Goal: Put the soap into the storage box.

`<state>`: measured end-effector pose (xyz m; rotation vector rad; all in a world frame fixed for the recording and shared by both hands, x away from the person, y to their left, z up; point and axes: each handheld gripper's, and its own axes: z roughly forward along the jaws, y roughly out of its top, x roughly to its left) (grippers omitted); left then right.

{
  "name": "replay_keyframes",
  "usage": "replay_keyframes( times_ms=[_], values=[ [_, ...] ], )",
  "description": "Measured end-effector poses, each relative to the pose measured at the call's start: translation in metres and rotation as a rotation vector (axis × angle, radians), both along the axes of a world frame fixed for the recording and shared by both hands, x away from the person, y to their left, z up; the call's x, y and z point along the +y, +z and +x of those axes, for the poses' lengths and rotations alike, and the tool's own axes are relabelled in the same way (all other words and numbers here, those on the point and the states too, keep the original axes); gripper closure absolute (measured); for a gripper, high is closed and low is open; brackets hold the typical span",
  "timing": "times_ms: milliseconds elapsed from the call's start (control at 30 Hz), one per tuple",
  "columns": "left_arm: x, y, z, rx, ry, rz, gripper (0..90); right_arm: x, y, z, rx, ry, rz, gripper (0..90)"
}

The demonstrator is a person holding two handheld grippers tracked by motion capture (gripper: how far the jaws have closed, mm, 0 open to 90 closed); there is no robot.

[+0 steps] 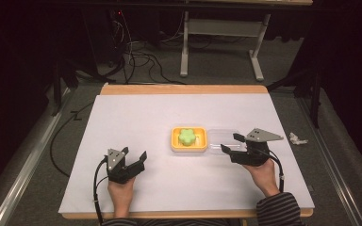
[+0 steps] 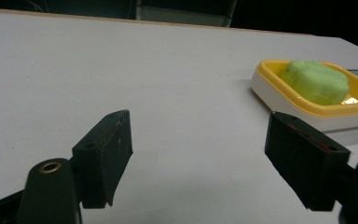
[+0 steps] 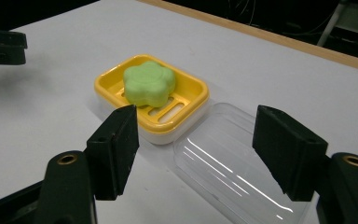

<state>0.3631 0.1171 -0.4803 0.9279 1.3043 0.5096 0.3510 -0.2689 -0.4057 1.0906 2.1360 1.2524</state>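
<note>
Both apart and empty: left gripper (image 1: pixel 135 157) well left of the yellow soap dish (image 1: pixel 188 140) holding green flower-shaped soap (image 1: pixel 186 136), right gripper (image 1: pixel 232 143) straddling the clear plastic lid (image 3: pixel 235 163).

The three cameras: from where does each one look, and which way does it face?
High view: above the person's side, facing forward and down on the table; forearms, left gripper and right gripper show.
Left gripper view: low behind its open jaws, facing the soap dish.
Right gripper view: above its open jaws, facing the clear lid.
All share the dish and green soap.
</note>
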Motion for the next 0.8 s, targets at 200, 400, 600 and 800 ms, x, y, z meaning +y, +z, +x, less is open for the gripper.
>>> replay_keyframes(
  times_ms=[200, 400, 600, 800],
  values=[
    [0.000, 0.000, 0.000, -0.001, 0.001, 0.004, 23.8, -0.005, -0.007, -0.008, -0.018, -0.033, 0.000, 31.8],
    [0.000, 0.000, 0.000, -0.001, -0.001, 0.000, 24.0, -0.009, -0.016, -0.010, 0.024, -0.031, -0.008, 31.8],
    [0.000, 0.000, 0.000, -0.003, -0.004, 0.005, 24.0, -0.008, -0.022, -0.013, 0.043, -0.027, -0.008, 31.8],
    [0.000, 0.000, 0.000, -0.002, -0.002, 0.004, 24.0, -0.006, -0.028, -0.016, 0.057, -0.014, -0.016, 31.7]
  ],
)
